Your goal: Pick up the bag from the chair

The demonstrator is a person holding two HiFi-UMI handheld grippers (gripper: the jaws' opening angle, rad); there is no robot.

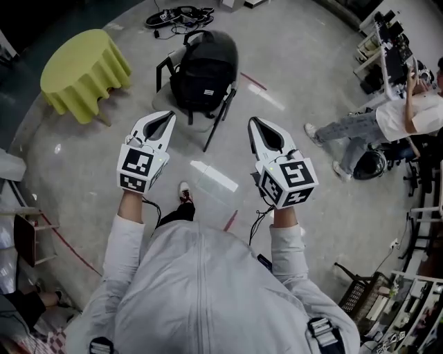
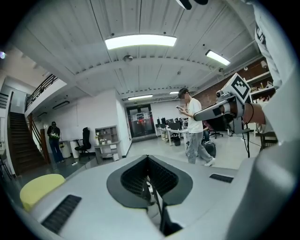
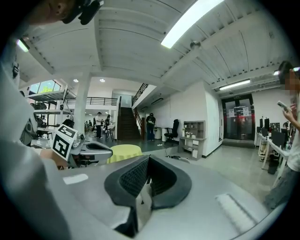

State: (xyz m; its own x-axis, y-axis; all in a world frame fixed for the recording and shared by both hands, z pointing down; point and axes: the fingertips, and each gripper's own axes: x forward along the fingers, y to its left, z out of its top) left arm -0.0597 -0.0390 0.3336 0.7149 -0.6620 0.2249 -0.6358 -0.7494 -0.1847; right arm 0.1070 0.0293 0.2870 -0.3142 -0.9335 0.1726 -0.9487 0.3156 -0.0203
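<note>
Bare floor [image 1: 228, 159] lies open before the chair [image 1: 219, 123]; a yellow-draped table [image 1: 84, 68] stands well apart at left, cables [image 1: 176, 15] behind.

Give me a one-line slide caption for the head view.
Seen from above, a person points the left claw and right claw, both shut and empty, toward a black bag on a chair.

Black bag [image 1: 204, 72] on chair [image 1: 181, 119]
</note>
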